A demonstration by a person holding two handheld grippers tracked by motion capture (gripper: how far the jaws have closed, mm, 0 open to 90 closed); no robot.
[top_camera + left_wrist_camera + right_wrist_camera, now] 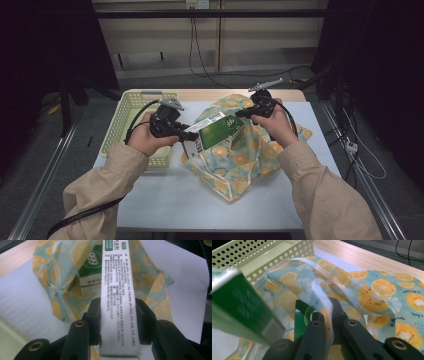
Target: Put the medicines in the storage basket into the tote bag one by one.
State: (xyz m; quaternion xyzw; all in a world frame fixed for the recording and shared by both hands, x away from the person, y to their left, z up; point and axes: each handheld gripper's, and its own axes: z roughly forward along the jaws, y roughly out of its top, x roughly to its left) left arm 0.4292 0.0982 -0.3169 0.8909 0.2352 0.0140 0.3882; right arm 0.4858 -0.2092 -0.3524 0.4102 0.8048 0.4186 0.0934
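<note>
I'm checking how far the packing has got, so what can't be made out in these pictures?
- Inside of the fruit-print bag: in the high view its own folds cover it.
- Green box: in the left gripper view the far end is cut off by the top edge, and the small print is too fine to read.
- Same box in the right gripper view: blurred, too close.
- Basket contents: the left hand covers part.

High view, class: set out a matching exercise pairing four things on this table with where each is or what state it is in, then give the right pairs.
Things:
1. green box
2. fruit-print bag
3. perforated basket
4. right gripper

Places or states:
A. at the table's left edge
B. clamped in the left gripper
C. shut on the bag's rim
D. lying open mid-table

Pairs: 1-B, 2-D, 3-A, 4-C
</note>
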